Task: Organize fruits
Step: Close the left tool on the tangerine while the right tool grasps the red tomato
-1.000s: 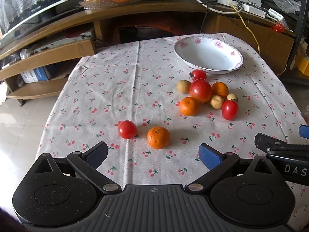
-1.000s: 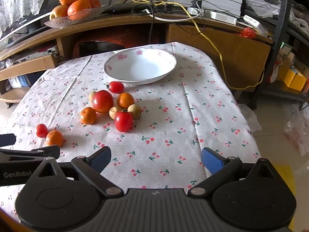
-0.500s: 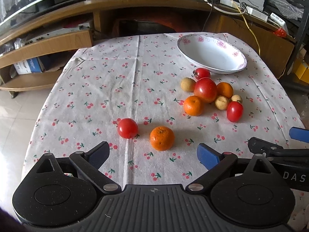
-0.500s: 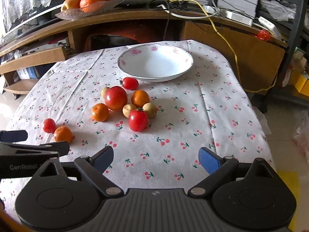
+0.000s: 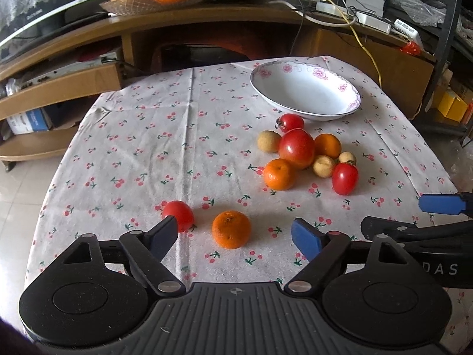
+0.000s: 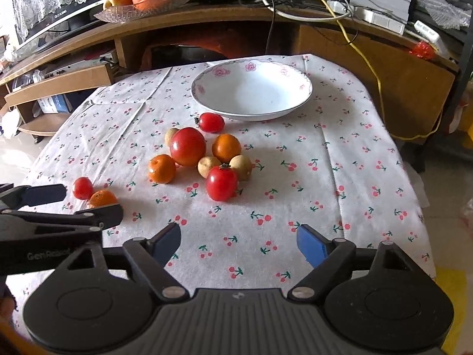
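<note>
A: On the cherry-print tablecloth [image 5: 183, 136], fruit in two lots. Main cluster at about 1 o'clock in the left wrist view: a big red tomato [image 5: 296, 148] in the middle, a mandarin [image 5: 279, 174] touching it at its 7 o'clock, a second mandarin [image 5: 327, 146] at its 3 o'clock.

B: Small pale fruits?

A: Three longans. One [image 5: 268, 141] at the big tomato's 9 o'clock, two more [image 5: 323, 166] [image 5: 347, 158] tucked at its 4 o'clock. A small tomato [image 5: 344, 178] sits at the cluster's near right edge, another small tomato [image 5: 291, 122] at its far edge, just beside the white bowl [image 5: 340, 109].

B: Bowl contents?

A: Nothing in it. Pink flowers on the rim; it stands at 12 o'clock of the cluster.

B: Second lot?

A: Well apart from the cluster, near the left gripper [image 5: 235, 235]: a lone mandarin [image 5: 231, 229] between its fingertips' line of sight, and a lone tomato [image 5: 179, 215] just beside its left finger. Jaws spread wide, holding nothing.

B: Right gripper?

A: Right gripper [image 6: 239, 242] hovers over bare cloth at 6 o'clock of the cluster, jaws likewise wide apart, empty. From its camera the left gripper shows at 9 o'clock.

B: Background?

A: Wooden shelf unit [image 6: 207, 20] behind the table, with a glass dish of fruit [image 6: 142, 0] on top at 11 o'clock.
</note>
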`<state>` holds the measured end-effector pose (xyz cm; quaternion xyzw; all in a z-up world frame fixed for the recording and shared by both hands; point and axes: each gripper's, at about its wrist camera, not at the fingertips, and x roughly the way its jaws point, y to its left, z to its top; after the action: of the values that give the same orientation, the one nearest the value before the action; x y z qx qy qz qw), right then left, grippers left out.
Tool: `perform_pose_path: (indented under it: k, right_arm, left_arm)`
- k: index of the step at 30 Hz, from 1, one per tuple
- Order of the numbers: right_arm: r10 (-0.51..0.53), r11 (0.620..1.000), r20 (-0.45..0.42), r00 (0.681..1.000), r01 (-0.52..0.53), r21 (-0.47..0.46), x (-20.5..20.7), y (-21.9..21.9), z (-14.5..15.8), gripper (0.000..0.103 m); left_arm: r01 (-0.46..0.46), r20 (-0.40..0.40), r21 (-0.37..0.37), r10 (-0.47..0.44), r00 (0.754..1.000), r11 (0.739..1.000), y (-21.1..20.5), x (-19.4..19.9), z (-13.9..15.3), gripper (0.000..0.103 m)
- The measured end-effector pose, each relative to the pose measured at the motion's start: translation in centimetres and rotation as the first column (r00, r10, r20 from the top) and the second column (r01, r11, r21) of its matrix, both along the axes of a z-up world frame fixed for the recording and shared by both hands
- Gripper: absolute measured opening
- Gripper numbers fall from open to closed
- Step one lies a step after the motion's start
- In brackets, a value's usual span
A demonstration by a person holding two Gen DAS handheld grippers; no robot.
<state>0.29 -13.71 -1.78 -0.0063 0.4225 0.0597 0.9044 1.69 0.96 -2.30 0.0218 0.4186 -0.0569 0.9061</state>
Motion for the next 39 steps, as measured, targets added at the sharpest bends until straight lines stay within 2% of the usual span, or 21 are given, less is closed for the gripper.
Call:
perform_pose_path:
  k: [4,8,13,21,24,32,36,39]
  right_arm:
    - [0.01,1.0,-0.002,1.0,-0.01,0.007,0.2,0.0,-0.1,0.079]
    - [0.018,0.999,0.002,1.0,-0.018,0.027,0.5,-0.4,0.1,0.075]
    - [0.036,0.999,0.021,0.999,-0.037,0.019,1.4,-0.7,0.0,0.067]
    - [0.075,0.997,0.048,0.996,-0.075,0.008,3.3,-0.7,-0.6,0.065]
    - [0.088,0.996,0.029,0.996,-0.089,0.03,4.2,-0.6,-1.2,0.055]
    - [0.084,0.993,0.002,0.996,-0.084,0.08,5.9,-0.4,-2.4,0.047]
    - [0.097,0.993,0.017,0.995,-0.098,0.065,6.3,0.1,-2.6,0.045]
    - [0.104,0.992,0.024,0.994,-0.106,0.07,6.3,0.1,-2.7,0.038]
  left_arm:
    - [0.032,-0.009,0.013,-0.032,0.999,0.999,-0.6,0.2,-0.5,0.075]
    - [0.069,-0.019,0.022,-0.068,0.997,0.997,-1.3,0.4,-0.9,0.072]
    - [0.074,-0.01,0.047,-0.074,0.997,0.996,-1.7,0.9,-1.1,0.071]
    - [0.069,-0.022,0.096,-0.067,0.997,0.993,-1.9,1.3,-1.8,0.072]
    - [0.082,-0.047,0.069,-0.079,0.996,0.994,-1.8,1.5,-2.1,0.065]
    - [0.098,-0.031,0.079,-0.095,0.995,0.992,-2.2,1.5,-2.4,0.067]
    - [0.1,-0.025,0.083,-0.098,0.995,0.991,-2.2,1.5,-2.4,0.068]
    - [0.095,-0.029,0.075,-0.093,0.995,0.993,-2.2,1.6,-2.4,0.067]
